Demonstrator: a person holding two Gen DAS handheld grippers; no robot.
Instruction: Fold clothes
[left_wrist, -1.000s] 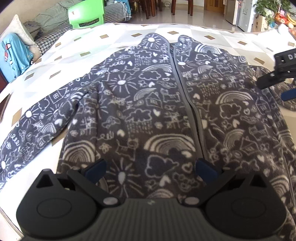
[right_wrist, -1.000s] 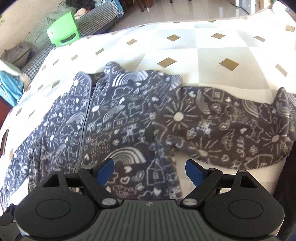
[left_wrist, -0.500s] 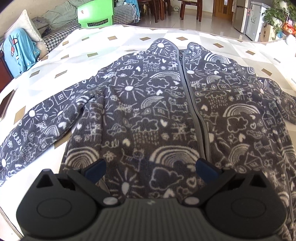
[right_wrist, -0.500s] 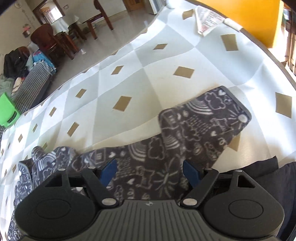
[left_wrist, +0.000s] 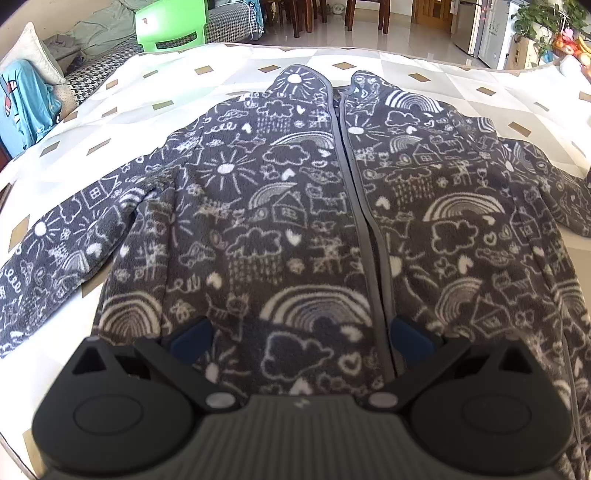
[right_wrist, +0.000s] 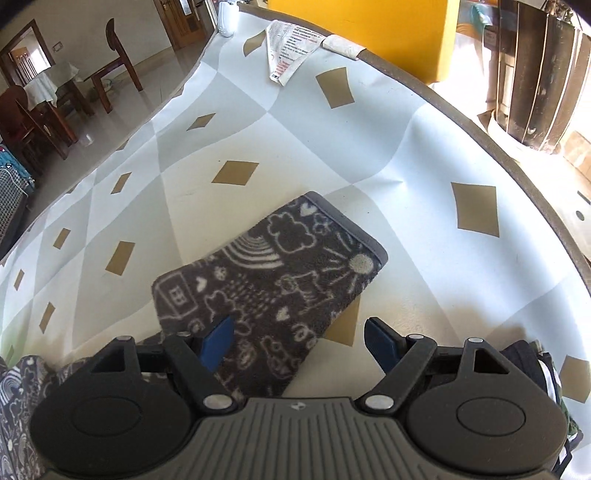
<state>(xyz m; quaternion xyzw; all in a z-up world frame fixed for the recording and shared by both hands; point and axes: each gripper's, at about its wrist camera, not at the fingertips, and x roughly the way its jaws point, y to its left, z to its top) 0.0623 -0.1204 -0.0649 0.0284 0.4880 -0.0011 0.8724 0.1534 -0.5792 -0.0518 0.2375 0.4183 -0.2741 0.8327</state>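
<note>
From my left wrist camera I see the whole fleece jacket (left_wrist: 295, 221) spread face up on the diamond-patterned tablecloth (left_wrist: 461, 85), its zipper (left_wrist: 364, 229) running from twelve o'clock down toward six, one sleeve (left_wrist: 66, 236) trailing out toward eight o'clock, with a green plastic chair (left_wrist: 171, 22) beyond the table at eleven o'clock. That view hides the end of the other sleeve, which runs off the frame at three o'clock. My right wrist camera shows exactly that: the sleeve cuff (right_wrist: 273, 273) lying flat on the tablecloth (right_wrist: 406, 155), its bound edge pointing toward one o'clock, with a printed paper (right_wrist: 291, 48) near the table's far edge at twelve o'clock; only a scrap of the jacket body shows there, at eight o'clock. My left gripper (left_wrist: 301, 336) hangs over the jacket's lower hem with its jaws spread wide, one blue pad on each side of a cloud-and-rainbow patch; I cannot tell whether the pads touch the fleece. My right gripper (right_wrist: 299, 341) is also released, jaws wide apart; the left pad sits over the sleeve, the right pad over bare cloth, gripping nothing.
</note>
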